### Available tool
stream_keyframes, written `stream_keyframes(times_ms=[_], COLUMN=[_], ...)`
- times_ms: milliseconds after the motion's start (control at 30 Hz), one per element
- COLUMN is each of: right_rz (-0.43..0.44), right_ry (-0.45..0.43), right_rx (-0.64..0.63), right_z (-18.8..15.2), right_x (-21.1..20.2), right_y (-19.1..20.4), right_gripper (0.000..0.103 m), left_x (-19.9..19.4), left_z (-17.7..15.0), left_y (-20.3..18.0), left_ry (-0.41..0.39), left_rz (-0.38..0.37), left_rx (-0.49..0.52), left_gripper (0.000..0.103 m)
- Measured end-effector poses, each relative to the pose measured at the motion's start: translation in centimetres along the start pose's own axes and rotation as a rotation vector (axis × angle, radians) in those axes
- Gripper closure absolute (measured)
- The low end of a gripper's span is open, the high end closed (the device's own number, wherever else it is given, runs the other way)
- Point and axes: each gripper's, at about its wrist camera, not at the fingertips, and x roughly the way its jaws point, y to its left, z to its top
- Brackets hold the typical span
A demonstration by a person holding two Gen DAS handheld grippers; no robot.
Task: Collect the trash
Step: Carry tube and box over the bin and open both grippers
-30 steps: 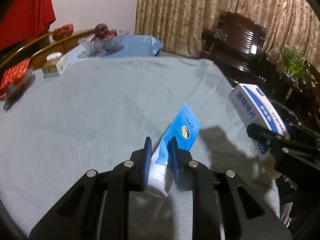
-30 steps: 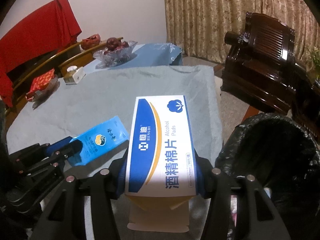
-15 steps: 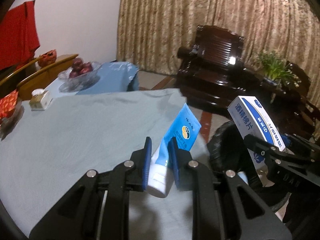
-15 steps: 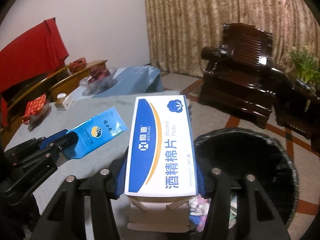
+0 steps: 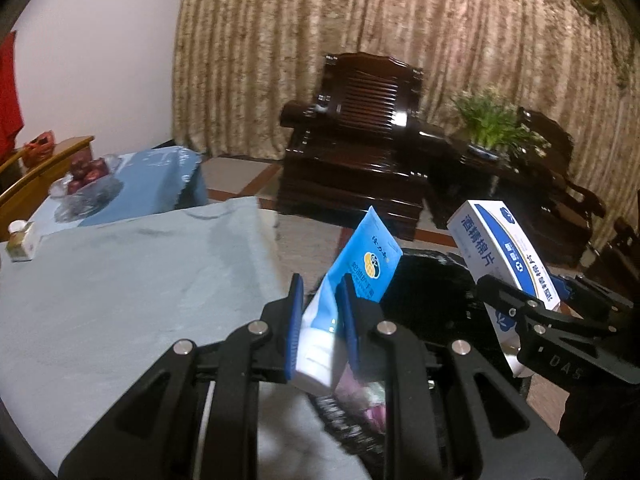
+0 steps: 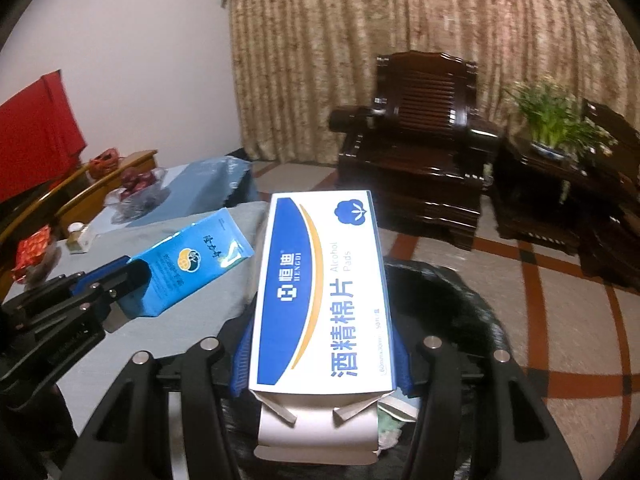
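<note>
My left gripper [image 5: 320, 292] is shut on a blue and white tube [image 5: 362, 264], held up past the table's right edge over the black-lined bin [image 5: 432, 292]. That same tube [image 6: 192, 260] shows at left in the right wrist view, in the left gripper [image 6: 120, 280]. My right gripper [image 6: 322, 356] is shut on a white and blue alcohol-pads box [image 6: 320, 296], its near flap hanging open, above the bin [image 6: 460, 304]. The box [image 5: 504, 252] also appears at right in the left wrist view. Some trash lies inside the bin.
A table under a grey-blue cloth [image 5: 120, 280] lies to the left, with a small box [image 5: 20, 240] and a glass fruit bowl [image 5: 88, 188] on it. Dark wooden armchairs [image 5: 352, 160], a potted plant [image 5: 492, 124] and a curtain stand behind the bin.
Both grippers have swung right and upward, from over the table to over the bin, each keeping its item. The view turned from the tabletop toward the armchairs.
</note>
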Motion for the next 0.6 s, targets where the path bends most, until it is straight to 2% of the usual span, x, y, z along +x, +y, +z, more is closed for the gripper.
stream_keyframes(times_ms=[300,600], right_rz=[-0.085,-0.130], right_ry=[0.023,0.080], right_rx=[0.064,0.095], right_z=[-1.5,-3.0], right_x=[0.5,3.0], right_y=[-5.4,-8.6], right_gripper=[0.049,0.049], left_x=[4.5,8.4], left_z=[-1.0,-1.8], left_y=[-4.4,-6.1], left_ry=[0.044,0.108], left_rz=[-0.077,-0.102], left_rx=[0.045,0.072], left_gripper=[0.085,0.085])
